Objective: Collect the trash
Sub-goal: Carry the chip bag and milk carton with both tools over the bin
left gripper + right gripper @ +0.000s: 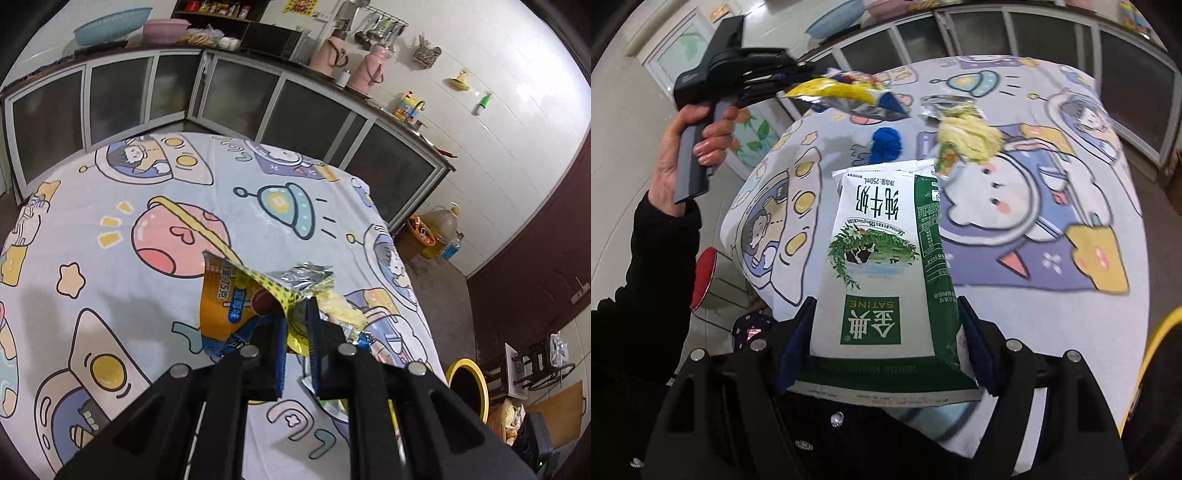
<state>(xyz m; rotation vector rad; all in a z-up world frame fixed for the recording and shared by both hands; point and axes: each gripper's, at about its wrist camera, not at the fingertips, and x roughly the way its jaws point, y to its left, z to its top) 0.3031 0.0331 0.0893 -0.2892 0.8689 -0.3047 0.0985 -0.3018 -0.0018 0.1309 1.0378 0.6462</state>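
Kitchen scene, told from left to right across a worktop (1052, 314) draped in a pale cartoon space-print cloth (110, 229).

At far left in the right wrist view, a person's left hand (687, 147), in a dark sleeve (646, 277), grips the handle of the left tongs (790, 79). These tongs are clenched on a crumpled snack wrapper (846, 94) — yellow and orange with a foil lining — held up clear of the cloth. In the left wrist view the same wrapper (236, 299) fans out from between the blue-padded fingers (281, 354), which sit nearly together.

Just right of the wrapper, lying on the cloth, is a small blue crumpled object (886, 142); it is too blurred to say what it is. Next to it lies another torn foil wrapper with a pale yellow clump spilling out (967, 134), apart from both tongs.

In the middle foreground, the right tongs (886, 347) are spread wide and grasp a white and green milk carton (882, 258) by its base, one blue pad against each side. The carton points away from the camera, over the near edge of the worktop.

At far right, a bin with a yellow rim (467, 384) stands on the floor just beside the worktop. Glass-fronted cabinets (258, 99) run along the back wall.
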